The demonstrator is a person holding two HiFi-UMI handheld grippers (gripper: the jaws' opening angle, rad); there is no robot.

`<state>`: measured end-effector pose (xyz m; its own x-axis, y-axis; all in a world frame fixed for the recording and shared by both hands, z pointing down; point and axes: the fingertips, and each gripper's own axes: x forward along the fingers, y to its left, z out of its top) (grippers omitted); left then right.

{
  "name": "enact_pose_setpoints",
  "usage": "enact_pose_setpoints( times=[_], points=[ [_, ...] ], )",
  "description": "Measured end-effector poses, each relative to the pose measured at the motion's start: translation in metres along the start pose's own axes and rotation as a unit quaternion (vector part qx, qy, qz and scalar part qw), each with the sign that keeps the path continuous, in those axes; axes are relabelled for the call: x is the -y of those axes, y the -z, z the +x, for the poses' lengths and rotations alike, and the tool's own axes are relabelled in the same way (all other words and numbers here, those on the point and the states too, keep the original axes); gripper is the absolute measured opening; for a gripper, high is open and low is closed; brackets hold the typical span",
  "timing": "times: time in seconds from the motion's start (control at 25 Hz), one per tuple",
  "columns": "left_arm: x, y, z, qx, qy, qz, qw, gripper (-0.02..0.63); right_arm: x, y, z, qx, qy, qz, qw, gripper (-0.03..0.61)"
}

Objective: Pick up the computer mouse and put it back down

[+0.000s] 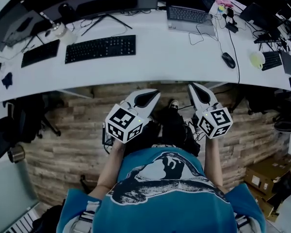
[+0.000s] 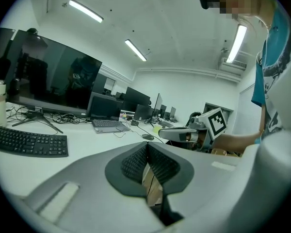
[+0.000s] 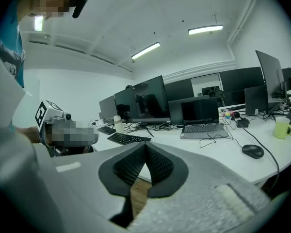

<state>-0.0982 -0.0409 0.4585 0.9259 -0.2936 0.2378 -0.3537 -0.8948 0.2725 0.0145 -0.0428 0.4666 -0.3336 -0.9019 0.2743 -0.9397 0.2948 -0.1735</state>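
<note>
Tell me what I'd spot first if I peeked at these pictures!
Two white grippers with black-and-white squares stand out first: the left gripper and the right gripper, both shut and empty, side by side in the middle of the head view, just short of the desk's edge. Beyond them curves a long white desk, with a black keyboard on its left part. The small black computer mouse lies by itself toward the right.

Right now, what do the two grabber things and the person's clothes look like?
The left gripper and right gripper are smooth white shells that narrow to a point, lined with black ribbed pads. Each carries a white cube printed with black square markers. The person wears a teal T-shirt with a black-and-white print.
</note>
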Motion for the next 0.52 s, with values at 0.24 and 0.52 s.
enact_pose_setpoints(
  times=[0.24,0.52],
  points=[
    [0.006,0.009,0.005,-0.020,0.009,0.008,0.9997,0.016,0.003,0.001,-0.008,0.005,0.007,0.004,1.000,0.002],
    [0.008,0.005,0.004,-0.012,0.009,0.008,0.9999,0.015,0.002,0.007,-0.013,0.003,0.011,0.014,1.000,0.002]
  ],
)
